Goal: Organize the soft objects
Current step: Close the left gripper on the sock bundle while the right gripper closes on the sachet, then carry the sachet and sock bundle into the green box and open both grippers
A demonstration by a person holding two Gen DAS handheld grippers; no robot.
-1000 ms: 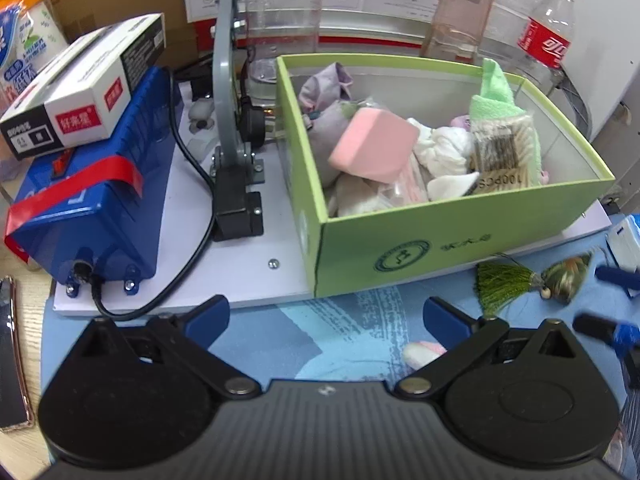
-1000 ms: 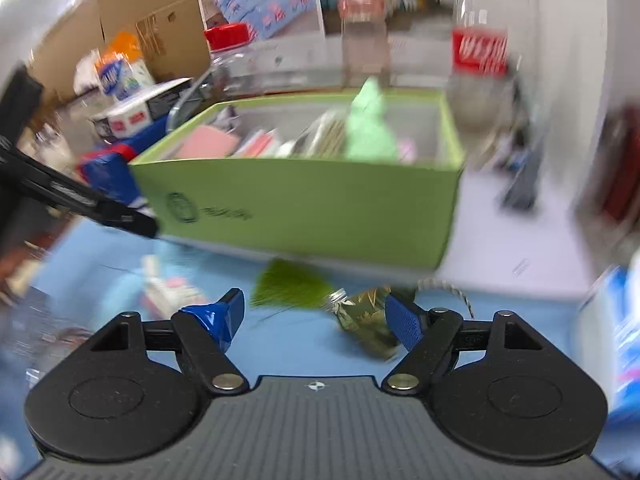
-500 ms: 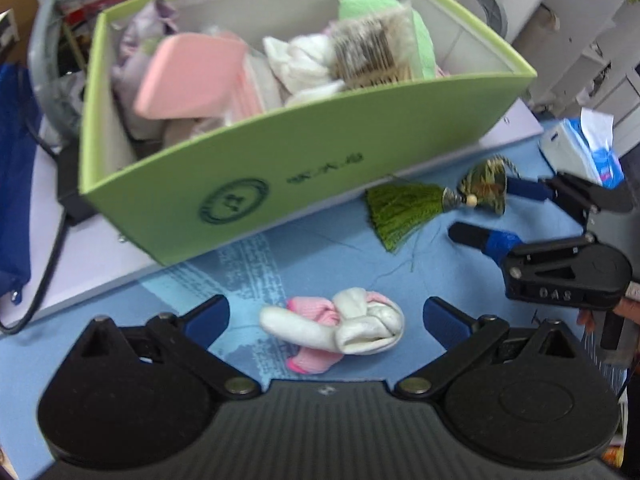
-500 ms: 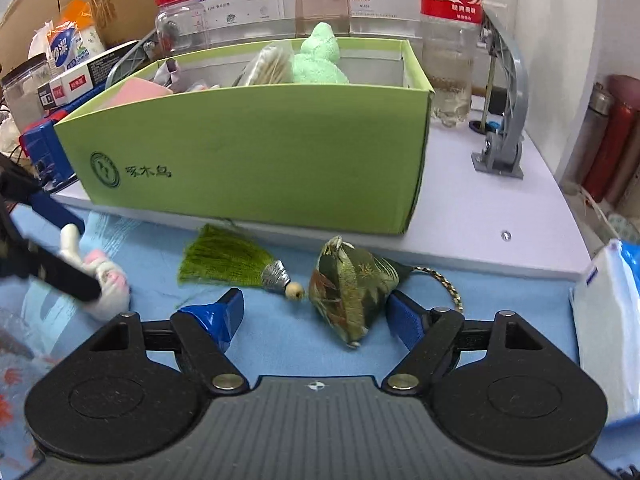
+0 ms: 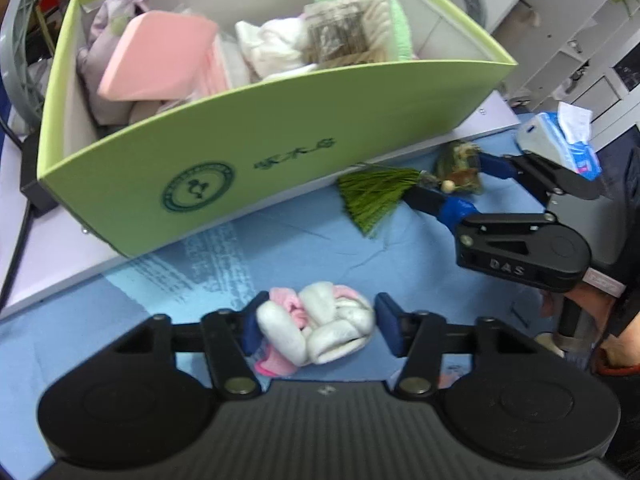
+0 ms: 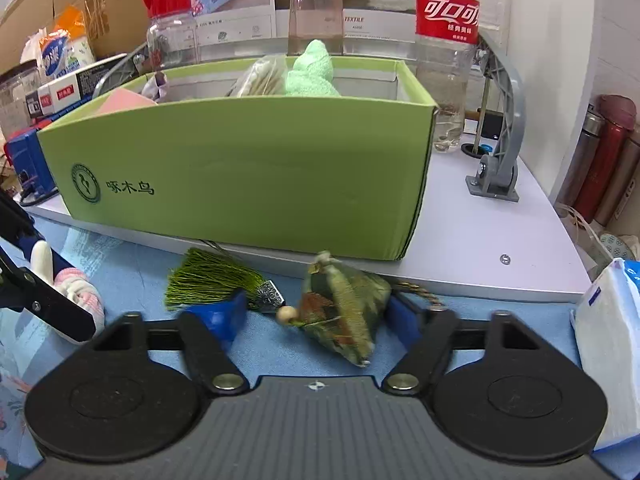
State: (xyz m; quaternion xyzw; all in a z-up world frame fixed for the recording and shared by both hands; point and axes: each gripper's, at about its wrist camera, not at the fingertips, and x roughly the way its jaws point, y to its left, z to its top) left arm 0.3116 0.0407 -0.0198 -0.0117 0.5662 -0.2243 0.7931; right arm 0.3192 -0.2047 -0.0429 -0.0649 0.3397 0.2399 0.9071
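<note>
Pink-and-white, the knotted soft toy (image 5: 316,328) lies on the blue bench cover (image 5: 304,240) in front of the green box (image 5: 280,148), right between the pads of your left claw (image 5: 316,330). The left pad touches it; the right pad sits just beside it, so the jaws are closed in around the toy but not clearly clamped. Your right claw (image 6: 316,316) stands apart, straddling the brocade sachet (image 6: 344,312) with its green tassel (image 6: 208,280), which rests on the bench just before the box's front wall.
</note>
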